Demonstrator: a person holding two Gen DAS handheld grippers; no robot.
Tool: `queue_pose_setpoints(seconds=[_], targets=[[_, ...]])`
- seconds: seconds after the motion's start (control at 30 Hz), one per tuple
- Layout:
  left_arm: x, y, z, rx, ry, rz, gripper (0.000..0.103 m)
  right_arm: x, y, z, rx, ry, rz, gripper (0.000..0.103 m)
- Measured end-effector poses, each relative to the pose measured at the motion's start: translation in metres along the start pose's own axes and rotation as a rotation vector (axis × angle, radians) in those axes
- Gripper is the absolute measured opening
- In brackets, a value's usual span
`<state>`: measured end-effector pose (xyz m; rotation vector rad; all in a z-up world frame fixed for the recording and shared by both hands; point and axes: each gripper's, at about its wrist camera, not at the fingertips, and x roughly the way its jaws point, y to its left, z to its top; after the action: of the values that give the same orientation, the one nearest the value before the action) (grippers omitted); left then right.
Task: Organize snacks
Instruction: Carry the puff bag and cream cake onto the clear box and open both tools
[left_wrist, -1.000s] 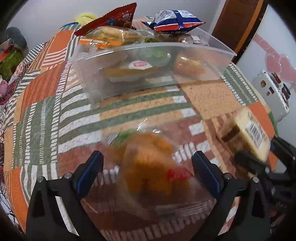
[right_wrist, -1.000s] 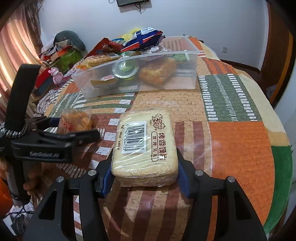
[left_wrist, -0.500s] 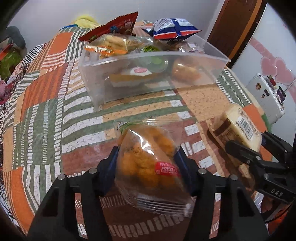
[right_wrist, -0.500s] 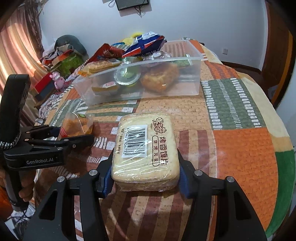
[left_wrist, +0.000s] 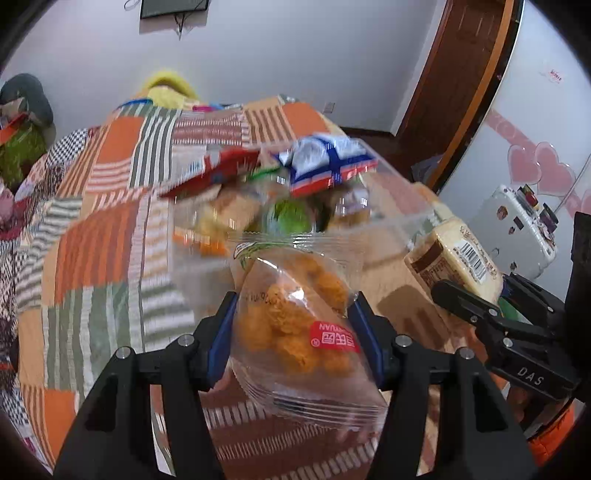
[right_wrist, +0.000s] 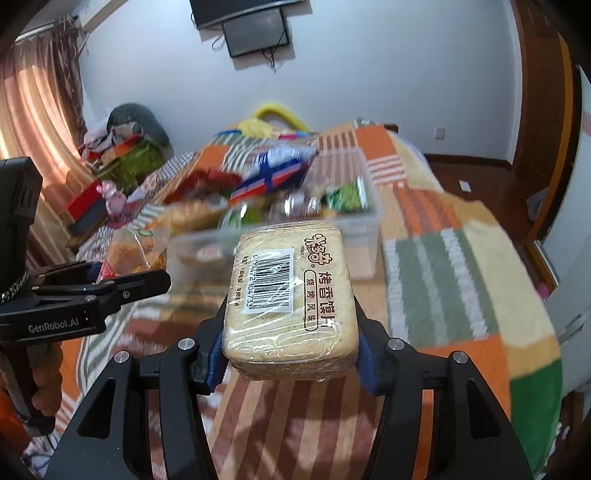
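Left wrist view: the left gripper (left_wrist: 291, 328) clamps a clear bag of orange snacks (left_wrist: 295, 325) at lower centre. The right gripper (right_wrist: 290, 332) squeezes a wrapped bread block (right_wrist: 291, 295). Both hang above the patchwork tabletop (right_wrist: 461, 266); beyond, mid-frame, stands the filled clear bin (left_wrist: 391, 218), then white wall (left_wrist: 295, 55).

Patchwork-covered bed (left_wrist: 110, 229), clear snack bin (right_wrist: 364, 236)

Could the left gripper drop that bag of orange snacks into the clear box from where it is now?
Probably yes. The left gripper holds the orange snack bag lifted just short of the clear box, with nothing between them. The box already looks piled high, so room may be tight.
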<state>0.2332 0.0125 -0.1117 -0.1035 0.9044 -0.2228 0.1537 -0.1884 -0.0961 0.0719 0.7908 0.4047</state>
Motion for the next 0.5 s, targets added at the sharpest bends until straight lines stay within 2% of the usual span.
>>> queue_pose_setpoints(seconds=[0.17,0.5], targets=[[0.006,-0.002,0.024,0.003,-0.032,-0.016,0.059,0.005,-0.007,0.021,0.005,-0.049,-0.017,0.052],[0.047,0.009,0.056,-0.018,-0.032,0.006,0.059,0.034,-0.020,0.046,0.051,-0.067,-0.048,0.052]])
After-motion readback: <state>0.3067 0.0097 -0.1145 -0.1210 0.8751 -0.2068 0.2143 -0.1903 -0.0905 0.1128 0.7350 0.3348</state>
